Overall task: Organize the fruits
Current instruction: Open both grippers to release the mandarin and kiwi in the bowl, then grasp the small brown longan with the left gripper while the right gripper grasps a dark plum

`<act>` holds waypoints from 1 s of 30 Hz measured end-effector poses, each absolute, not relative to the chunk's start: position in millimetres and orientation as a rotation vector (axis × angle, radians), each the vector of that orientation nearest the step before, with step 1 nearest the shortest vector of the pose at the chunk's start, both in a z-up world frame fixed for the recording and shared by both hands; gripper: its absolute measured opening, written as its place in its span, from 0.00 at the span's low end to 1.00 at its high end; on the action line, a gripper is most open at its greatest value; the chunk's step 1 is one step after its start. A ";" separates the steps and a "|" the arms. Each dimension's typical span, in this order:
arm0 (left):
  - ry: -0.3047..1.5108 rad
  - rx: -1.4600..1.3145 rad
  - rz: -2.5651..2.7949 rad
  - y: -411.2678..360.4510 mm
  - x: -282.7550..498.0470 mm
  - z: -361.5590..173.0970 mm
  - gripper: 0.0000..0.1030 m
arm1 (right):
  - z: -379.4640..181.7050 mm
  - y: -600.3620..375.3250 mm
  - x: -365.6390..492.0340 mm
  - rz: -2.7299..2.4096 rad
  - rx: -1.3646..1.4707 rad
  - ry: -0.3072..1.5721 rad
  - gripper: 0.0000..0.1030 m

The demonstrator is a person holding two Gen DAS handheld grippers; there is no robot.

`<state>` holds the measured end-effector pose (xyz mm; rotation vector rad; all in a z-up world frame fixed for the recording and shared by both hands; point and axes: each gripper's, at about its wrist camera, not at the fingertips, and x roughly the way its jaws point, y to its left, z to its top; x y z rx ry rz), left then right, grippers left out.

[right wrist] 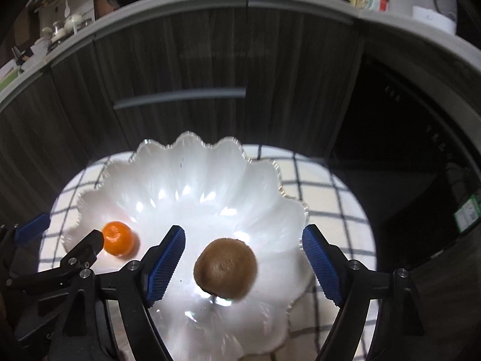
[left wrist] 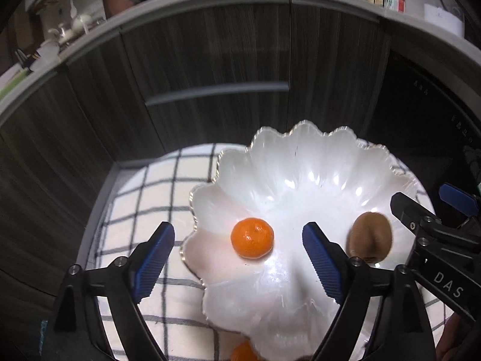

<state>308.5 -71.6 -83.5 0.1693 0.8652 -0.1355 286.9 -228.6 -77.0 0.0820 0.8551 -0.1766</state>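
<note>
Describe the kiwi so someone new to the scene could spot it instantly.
On the checked cloth sits a white scalloped bowl. Two fruits lie inside it; the kiwi is the brown, fuzzy, egg-shaped one, apart from the smaller glossy orange mandarin.

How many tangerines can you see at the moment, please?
2. One tangerine lies in the white scalloped bowl, left of the kiwi. A second orange fruit peeks out beneath the bowl's near rim, mostly hidden, so more may be concealed.
</note>
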 end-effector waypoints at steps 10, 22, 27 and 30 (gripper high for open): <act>0.757 0.163 -0.115 -69.5 248.8 -35.5 0.99 | -32.2 -238.7 230.5 -0.223 0.091 0.768 0.84; 0.719 0.161 -0.136 -67.2 171.1 -27.7 1.00 | -23.6 -245.4 153.3 -0.253 0.083 0.759 0.84; 0.729 0.173 -0.163 -64.4 136.5 -44.5 1.00 | -39.9 -239.2 119.4 -0.244 0.071 0.779 0.84; 0.733 0.175 -0.174 -61.4 117.4 -59.0 1.00 | -55.9 -233.1 101.3 -0.235 0.057 0.799 0.84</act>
